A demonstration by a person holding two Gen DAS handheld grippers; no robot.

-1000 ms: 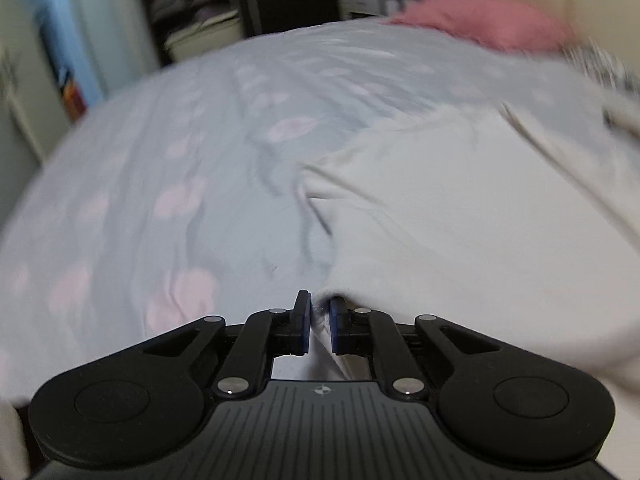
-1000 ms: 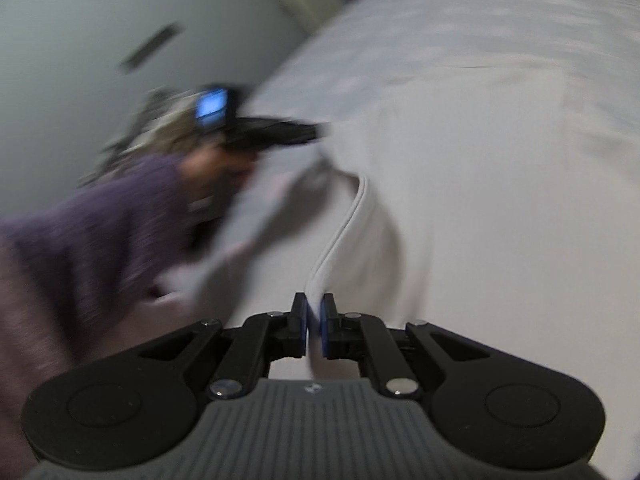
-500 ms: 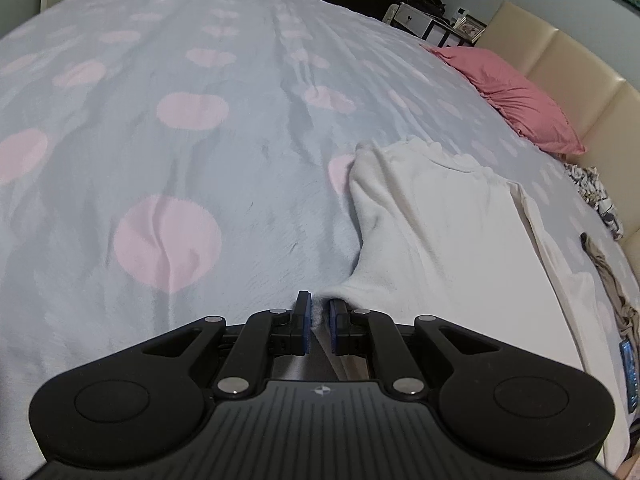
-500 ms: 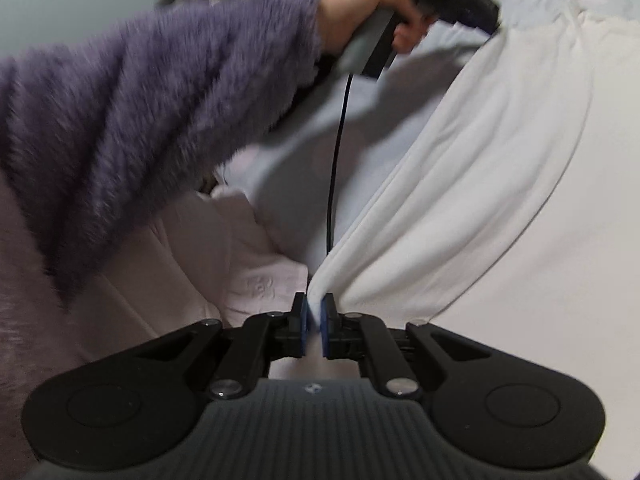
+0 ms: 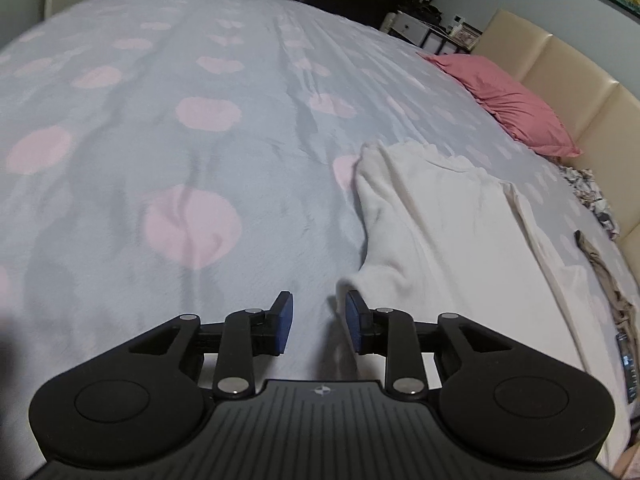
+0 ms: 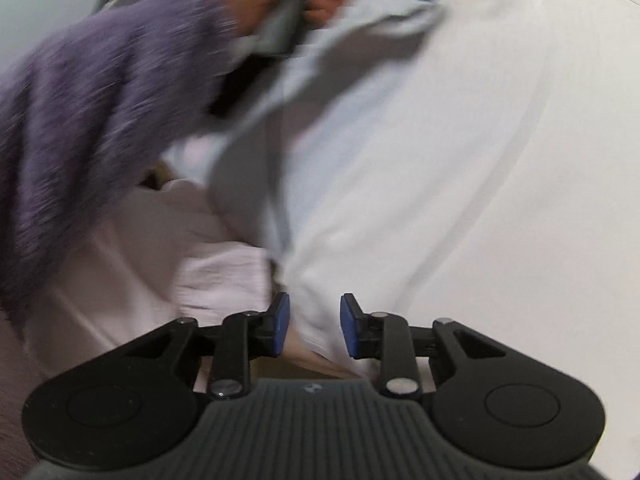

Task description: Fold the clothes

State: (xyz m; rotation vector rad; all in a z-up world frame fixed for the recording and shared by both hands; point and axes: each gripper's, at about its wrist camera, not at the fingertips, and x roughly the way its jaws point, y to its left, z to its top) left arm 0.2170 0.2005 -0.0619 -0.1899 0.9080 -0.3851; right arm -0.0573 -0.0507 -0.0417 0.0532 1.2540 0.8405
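Note:
A white garment [image 5: 448, 224] lies spread on the grey bedcover with pink dots [image 5: 192, 136], right of centre in the left wrist view. My left gripper [image 5: 318, 326] is open just above the bed, and the garment's near corner lies loose by its right pad. In the blurred right wrist view the same white garment [image 6: 460, 160] fills the right half. My right gripper [image 6: 314, 326] is open too, with an edge of the cloth lying slack between its blue pads [image 6: 280, 324].
A pink pillow [image 5: 508, 100] and beige padded headboard [image 5: 592, 104] stand at the far right. Beige clothing [image 5: 612, 280] lies along the right edge. A purple fuzzy sleeve [image 6: 92, 120] and a hand [image 6: 288, 0] holding the other gripper cross the upper left of the right wrist view.
Both grippers were shut on the white garment's edge half a second ago and have now opened, letting the cloth drop onto the bed.

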